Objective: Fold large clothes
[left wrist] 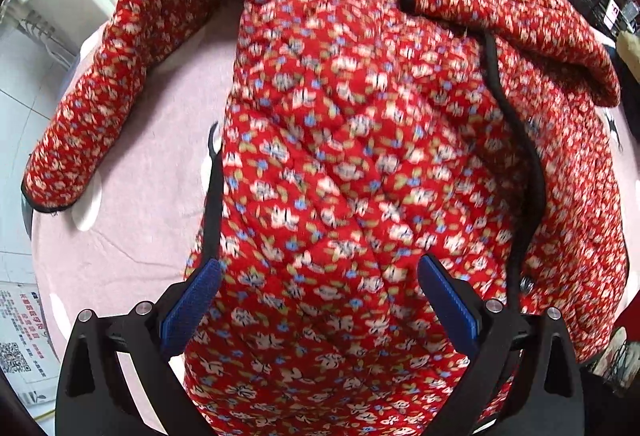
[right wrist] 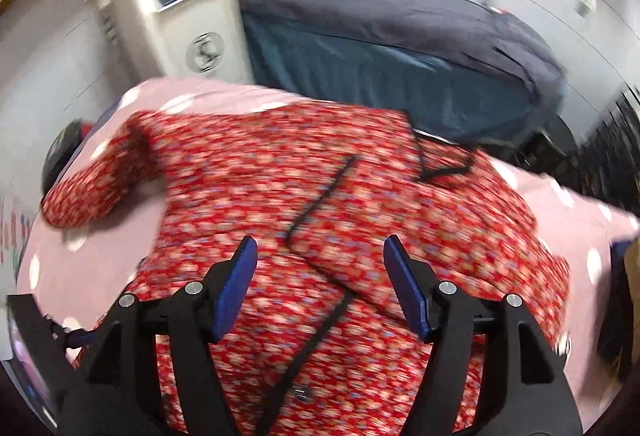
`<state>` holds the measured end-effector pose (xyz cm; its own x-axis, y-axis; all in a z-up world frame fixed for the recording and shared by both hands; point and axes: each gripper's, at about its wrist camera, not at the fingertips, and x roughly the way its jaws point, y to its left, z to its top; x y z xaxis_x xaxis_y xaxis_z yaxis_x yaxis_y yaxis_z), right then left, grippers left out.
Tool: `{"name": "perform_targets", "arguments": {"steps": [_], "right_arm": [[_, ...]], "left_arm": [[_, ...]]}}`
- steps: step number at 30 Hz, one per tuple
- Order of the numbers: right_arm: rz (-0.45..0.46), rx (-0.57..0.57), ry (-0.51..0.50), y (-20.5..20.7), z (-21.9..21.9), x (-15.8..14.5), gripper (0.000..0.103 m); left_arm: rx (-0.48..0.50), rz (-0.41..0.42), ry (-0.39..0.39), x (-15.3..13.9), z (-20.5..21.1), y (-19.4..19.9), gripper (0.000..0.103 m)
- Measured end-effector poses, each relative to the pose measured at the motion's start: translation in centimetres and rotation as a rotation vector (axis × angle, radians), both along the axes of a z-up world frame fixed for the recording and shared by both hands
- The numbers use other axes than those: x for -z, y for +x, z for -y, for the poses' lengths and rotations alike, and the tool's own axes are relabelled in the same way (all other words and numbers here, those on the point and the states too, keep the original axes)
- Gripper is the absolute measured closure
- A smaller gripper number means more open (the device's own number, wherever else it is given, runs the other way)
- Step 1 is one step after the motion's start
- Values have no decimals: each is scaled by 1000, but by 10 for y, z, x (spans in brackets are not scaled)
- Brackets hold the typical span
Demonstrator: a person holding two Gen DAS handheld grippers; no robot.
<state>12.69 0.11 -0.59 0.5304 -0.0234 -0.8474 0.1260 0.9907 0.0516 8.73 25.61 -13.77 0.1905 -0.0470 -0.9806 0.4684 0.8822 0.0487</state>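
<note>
Bare pink sheet lies free left of the red jacket. A white appliance and dark bed block the far side.

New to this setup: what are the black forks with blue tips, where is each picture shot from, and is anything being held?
Each picture comes from a camera mounted on a handheld two-finger tool, looking along its blue-padded fingers. One shows the left tool, the other the right tool. Both are open, holding nothing, above a red floral quilted jacket spread on a pink polka-dot cloth. One sleeve lies stretched out; the other sleeve is folded across the body. The right view is motion-blurred.
</note>
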Motion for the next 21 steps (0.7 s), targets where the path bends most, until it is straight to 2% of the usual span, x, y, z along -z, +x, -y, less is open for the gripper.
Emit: {"name": "perform_targets", "arguments": {"steps": [3,5,8,10,11,12,15,21], "right_arm": [[-52,170,14,-5,51,15,37],[-111,346,9,-16,98,30,37],[-190,523,118,-34,149,59,36],[-289,513,190,-35,160,87,36],[-355,476,176,-31,158,101,36],[-384,427,135,-27,152,109,35],[-385,369,52,-19,138,120,31],[-374,381,48,-12,138,133,25]], "left_arm": [[12,-6,-1,0,10,3,6],[25,-6,8,1,18,1,6],[41,-16,8,3,28,-4,6],[49,-24,10,4,37,-8,7],[57,-28,15,6,39,-10,6],[62,-29,19,6,43,-11,6],[63,-26,24,6,45,-9,6],[30,-37,33,8,43,-3,7]]}}
